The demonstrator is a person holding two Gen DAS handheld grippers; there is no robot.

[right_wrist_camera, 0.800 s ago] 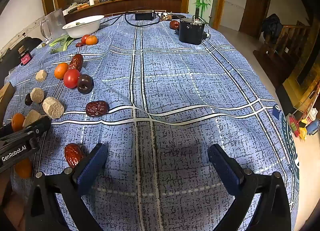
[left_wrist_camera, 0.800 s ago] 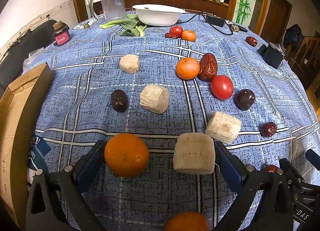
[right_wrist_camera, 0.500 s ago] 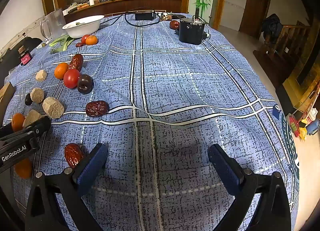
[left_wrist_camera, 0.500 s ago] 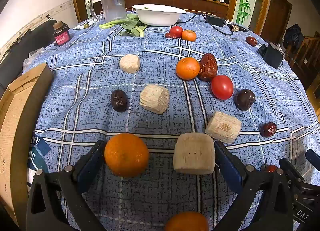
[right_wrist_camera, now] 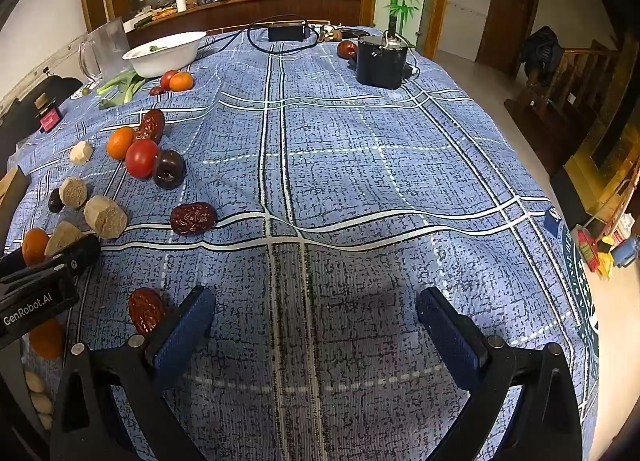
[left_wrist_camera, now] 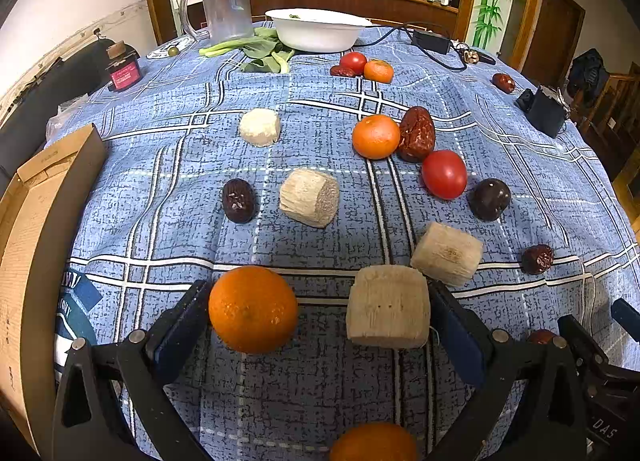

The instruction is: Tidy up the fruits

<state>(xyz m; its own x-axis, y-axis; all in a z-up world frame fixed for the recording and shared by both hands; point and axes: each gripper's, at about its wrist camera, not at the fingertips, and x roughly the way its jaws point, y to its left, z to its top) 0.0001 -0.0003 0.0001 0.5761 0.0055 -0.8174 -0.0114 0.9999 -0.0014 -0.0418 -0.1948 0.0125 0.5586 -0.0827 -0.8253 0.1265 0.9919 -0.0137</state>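
Fruit all loose, nothing sorted by my read. Left wrist: my left gripper [left_wrist_camera: 318,311] spread wide, straddling orange [left_wrist_camera: 253,309] and pale chunk [left_wrist_camera: 387,306], neither gripped; tomato [left_wrist_camera: 444,174], dates scattered on blue plaid cloth [left_wrist_camera: 168,189]; cardboard box [left_wrist_camera: 36,245] at left. Right wrist: right gripper [right_wrist_camera: 316,325] released over bare cloth, date [right_wrist_camera: 146,310] beside left finger; dim room, wooden counter [right_wrist_camera: 256,11].

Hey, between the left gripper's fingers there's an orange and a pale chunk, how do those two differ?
The orange is round, smooth and bright orange; the pale chunk is a beige, blocky cylinder with a fibrous, ridged surface. The orange sits by the left finger, the pale chunk by the right one, with a gap of tablecloth between them. Both rest on the cloth inside the open left gripper, ungripped.
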